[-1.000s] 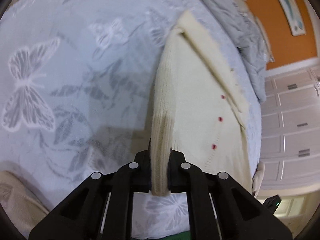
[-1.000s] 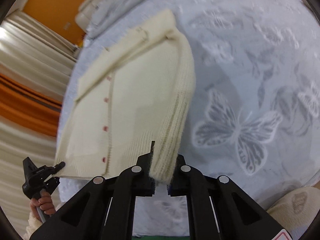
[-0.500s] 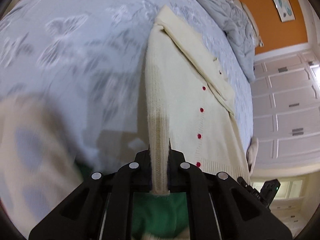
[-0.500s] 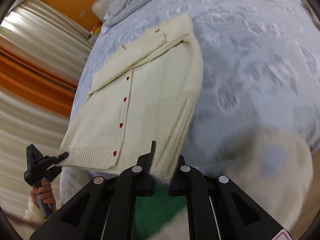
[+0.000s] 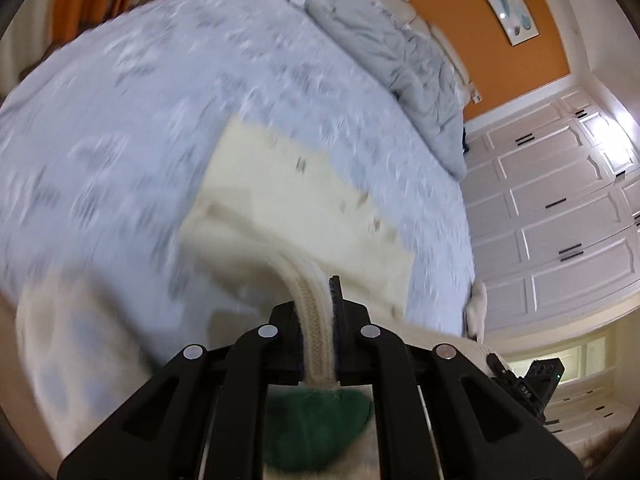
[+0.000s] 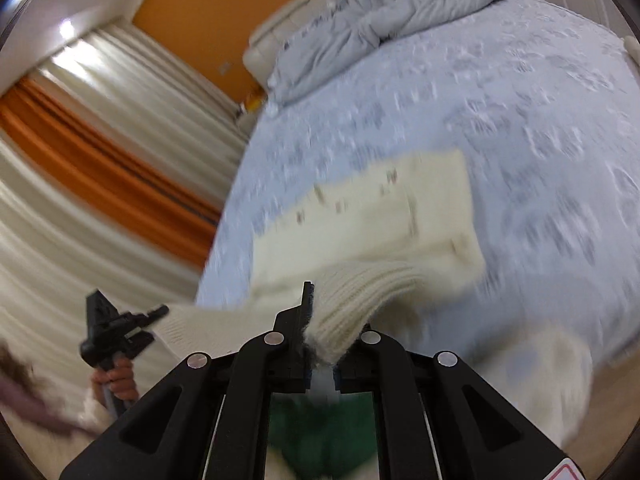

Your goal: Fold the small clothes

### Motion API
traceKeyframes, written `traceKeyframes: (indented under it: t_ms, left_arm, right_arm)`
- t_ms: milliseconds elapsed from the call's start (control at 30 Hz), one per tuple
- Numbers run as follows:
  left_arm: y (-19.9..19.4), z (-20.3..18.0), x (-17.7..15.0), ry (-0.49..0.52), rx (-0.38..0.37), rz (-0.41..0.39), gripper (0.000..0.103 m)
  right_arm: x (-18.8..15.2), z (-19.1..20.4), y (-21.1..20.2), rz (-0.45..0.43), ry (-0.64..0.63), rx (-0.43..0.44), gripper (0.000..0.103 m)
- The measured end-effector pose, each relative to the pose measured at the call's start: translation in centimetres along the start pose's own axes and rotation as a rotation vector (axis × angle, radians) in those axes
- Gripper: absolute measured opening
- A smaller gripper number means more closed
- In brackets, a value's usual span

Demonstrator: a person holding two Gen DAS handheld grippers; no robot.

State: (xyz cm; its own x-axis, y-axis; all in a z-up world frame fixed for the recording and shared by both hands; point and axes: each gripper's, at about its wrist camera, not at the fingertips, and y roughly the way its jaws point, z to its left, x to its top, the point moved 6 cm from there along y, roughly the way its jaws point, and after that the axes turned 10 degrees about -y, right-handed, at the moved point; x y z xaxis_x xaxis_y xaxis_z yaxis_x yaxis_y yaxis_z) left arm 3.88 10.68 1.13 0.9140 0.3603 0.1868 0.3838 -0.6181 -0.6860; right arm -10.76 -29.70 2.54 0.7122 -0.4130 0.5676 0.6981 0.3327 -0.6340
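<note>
A cream knit cardigan (image 5: 288, 204) with small red buttons lies on the butterfly-patterned bed cover; it also shows in the right wrist view (image 6: 372, 216). My left gripper (image 5: 318, 332) is shut on one ribbed sleeve cuff (image 5: 314, 312) and holds it raised at the near edge of the bed. My right gripper (image 6: 324, 328) is shut on the other ribbed cuff (image 6: 352, 296), also raised. The right gripper appears at the lower right of the left wrist view (image 5: 528, 380), and the left gripper at the lower left of the right wrist view (image 6: 116, 328). Both views are motion-blurred.
A crumpled grey duvet (image 5: 392, 52) lies at the head of the bed, also in the right wrist view (image 6: 376, 12). White wardrobe doors (image 5: 560, 216) stand at the right. Orange and cream curtains (image 6: 92, 168) hang at the left. A green garment (image 5: 316, 428) sits below my grippers.
Both grippers have pulled back and up with the cuffs. The sleeves now arch toward me, and the cardigan body lies farther away on the bed.
</note>
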Motion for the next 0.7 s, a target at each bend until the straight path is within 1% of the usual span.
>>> traceKeyframes:
  t_ms: [33, 67, 100, 167, 233, 267, 333, 367, 400, 467, 500, 533, 567, 600, 633, 667, 700]
  left_arm:
    - [1.5, -0.5, 1.7, 0.011, 0.008, -0.017, 0.008]
    - [3.0, -0.8, 3.4, 0.027, 0.020, -0.034, 0.008]
    - [4.1, -1.1, 4.3, 0.030, 0.034, -0.042, 0.008]
    - [6.7, -1.1, 6.2, 0.024, 0.061, -0.051, 0.008]
    - [9.9, -0.3, 7.9, -0.014, 0.087, -0.041, 0.009]
    - [11.7, 0.3, 8.7, -0.032, 0.114, -0.048, 0.009]
    - [14.4, 1.4, 9.4, -0.035, 0.182, -0.036, 0.010]
    - [16.4, 2.2, 9.6, -0.044, 0.219, -0.015, 0.010]
    - [17.5, 2.8, 9.7, -0.052, 0.244, -0.007, 0.010]
    - [19.0, 3.9, 10.1, -0.069, 0.272, -0.026, 0.012]
    - [19.7, 4.4, 10.4, -0.076, 0.277, -0.032, 0.014]
    - [20.1, 4.9, 10.6, -0.094, 0.277, -0.033, 0.019]
    - [20.2, 5.2, 10.7, -0.115, 0.281, -0.039, 0.033]
    - [20.0, 5.6, 10.9, -0.162, 0.266, -0.053, 0.042]
    - [19.8, 5.6, 11.0, -0.182, 0.243, -0.060, 0.045]
    - [19.4, 5.5, 11.1, -0.191, 0.215, -0.073, 0.053]
    - [18.4, 5.1, 11.3, -0.175, 0.195, -0.108, 0.062]
  right_arm:
    - [1.3, -0.7, 1.2, -0.015, -0.001, -0.002, 0.006]
    - [3.1, -1.9, 3.5, -0.024, 0.004, -0.014, 0.007]
    - [4.0, -2.9, 5.2, -0.020, 0.025, -0.023, 0.007]
    - [4.9, -4.5, 7.9, -0.006, 0.070, -0.030, 0.007]
    - [5.7, -6.7, 11.1, 0.017, 0.106, -0.069, 0.007]
    - [6.0, -7.9, 12.8, 0.039, 0.129, -0.072, 0.007]
    - [5.9, -9.9, 15.6, 0.071, 0.164, -0.114, 0.007]
    - [5.7, -10.3, 16.5, 0.085, 0.176, -0.116, 0.008]
    - [5.5, -11.0, 17.7, 0.103, 0.193, -0.132, 0.009]
    - [5.5, -11.8, 19.0, 0.110, 0.218, -0.137, 0.014]
    - [5.5, -11.8, 19.1, 0.107, 0.227, -0.135, 0.014]
    - [5.7, -12.0, 19.2, 0.103, 0.240, -0.134, 0.016]
    - [6.0, -12.1, 19.2, 0.098, 0.252, -0.128, 0.019]
    - [6.2, -12.1, 19.0, 0.093, 0.255, -0.128, 0.027]
    - [6.5, -11.9, 18.8, 0.083, 0.252, -0.137, 0.033]
    - [7.0, -11.8, 18.2, 0.061, 0.232, -0.151, 0.044]
    - [7.3, -11.6, 17.7, 0.042, 0.214, -0.166, 0.052]
